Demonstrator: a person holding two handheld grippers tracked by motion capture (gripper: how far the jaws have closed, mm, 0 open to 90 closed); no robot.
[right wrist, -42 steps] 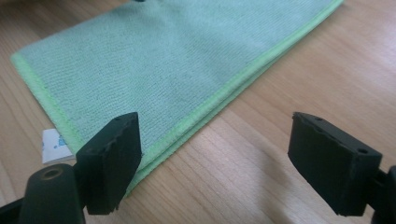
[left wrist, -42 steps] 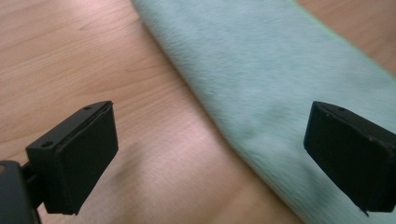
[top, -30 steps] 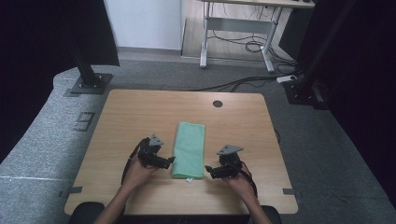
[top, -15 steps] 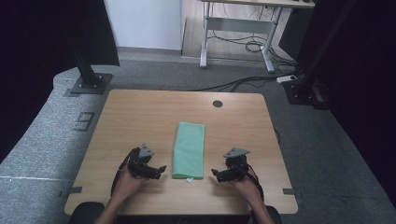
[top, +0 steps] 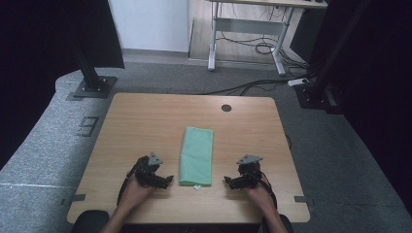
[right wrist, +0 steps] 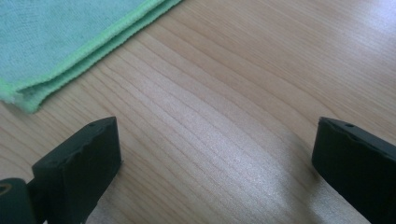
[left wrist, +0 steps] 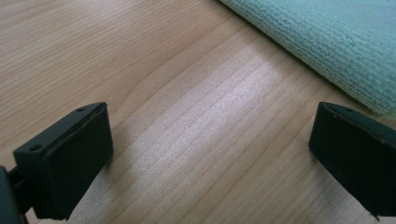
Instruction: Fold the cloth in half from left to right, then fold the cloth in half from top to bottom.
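A green cloth (top: 197, 156) folded into a long strip lies flat in the middle of the wooden table (top: 145, 116), with a small white tag at its near end. My left gripper (top: 166, 180) rests low over the table just left of the cloth's near end, jaws wide apart with bare wood between them; the cloth's edge (left wrist: 336, 42) lies beyond its right jaw. My right gripper (top: 228, 182) is just right of the near end, its jaws having just opened wide, nothing between them; the cloth's corner (right wrist: 56, 42) lies past its left jaw.
A round cable hole (top: 226, 108) sits near the table's far edge. Beyond the table are a grey carpet, a black stand base (top: 92, 87) at the left and a desk frame with cables (top: 252, 43) at the back.
Both hands have drawn back from the cloth's near end toward the table's front edge, a little outward and down. The cloth lies flat, let go.
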